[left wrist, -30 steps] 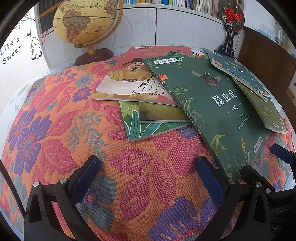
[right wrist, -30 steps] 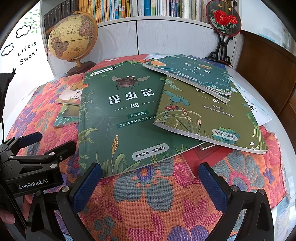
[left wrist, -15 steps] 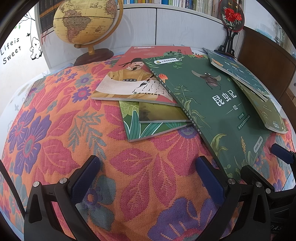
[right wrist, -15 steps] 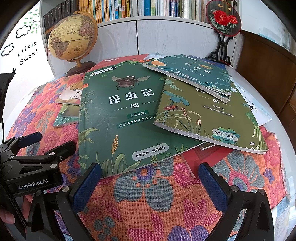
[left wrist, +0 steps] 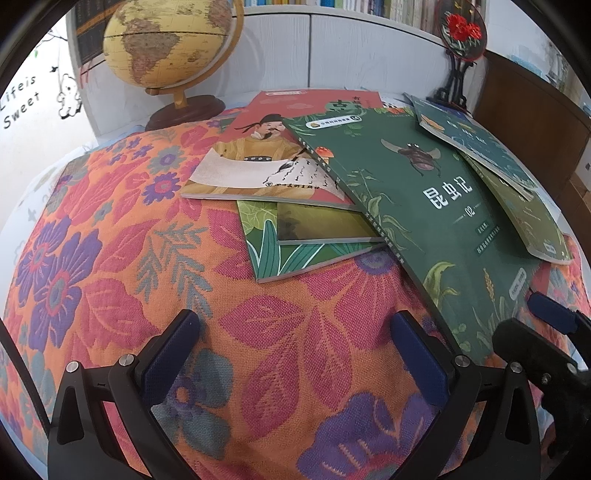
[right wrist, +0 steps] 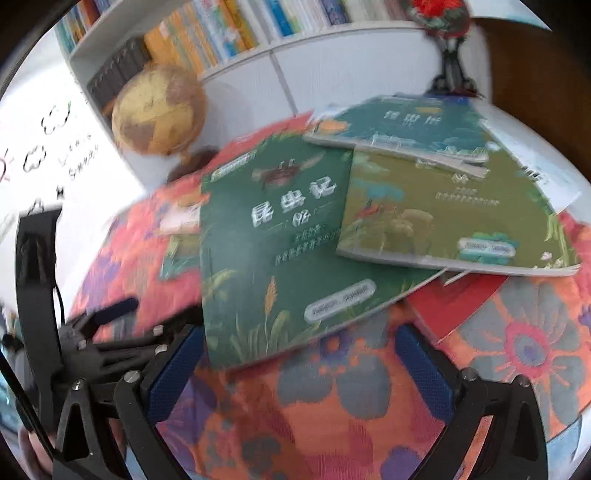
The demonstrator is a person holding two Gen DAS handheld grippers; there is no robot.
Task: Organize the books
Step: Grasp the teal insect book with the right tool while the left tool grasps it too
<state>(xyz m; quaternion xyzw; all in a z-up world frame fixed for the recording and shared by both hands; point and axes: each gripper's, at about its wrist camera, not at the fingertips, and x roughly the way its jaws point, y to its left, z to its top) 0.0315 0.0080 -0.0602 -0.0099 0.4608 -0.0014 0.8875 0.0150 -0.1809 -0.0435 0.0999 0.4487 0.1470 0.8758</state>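
Books lie scattered in an overlapping heap on the desk (left wrist: 110, 229), which is covered by a floral cloth. Biggest on top is the dark green insect book (left wrist: 424, 206), marked 02, slanting over a red portrait book (left wrist: 258, 162) and two smaller leaf-patterned books (left wrist: 295, 251). An olive book (right wrist: 443, 206) overlaps its right edge, and a teal book (right wrist: 406, 125) rests on that one. Behind stand a globe (left wrist: 170, 40) and a fan ornament (left wrist: 461, 33) near the shelf.

Each tool is spread wide and holds nothing: the left tool (left wrist: 295, 339) hovers over bare cloth, the right tool (right wrist: 299, 350) sits just before the near edge of the dark green insect book. The right view is blurred.

Likely risks: dragging that book out would pull the olive and teal books with it, sliding them toward the desk edge. Thin covers lying flat on soft cloth give little lip; a finger may bunch the fabric or crease a corner instead.
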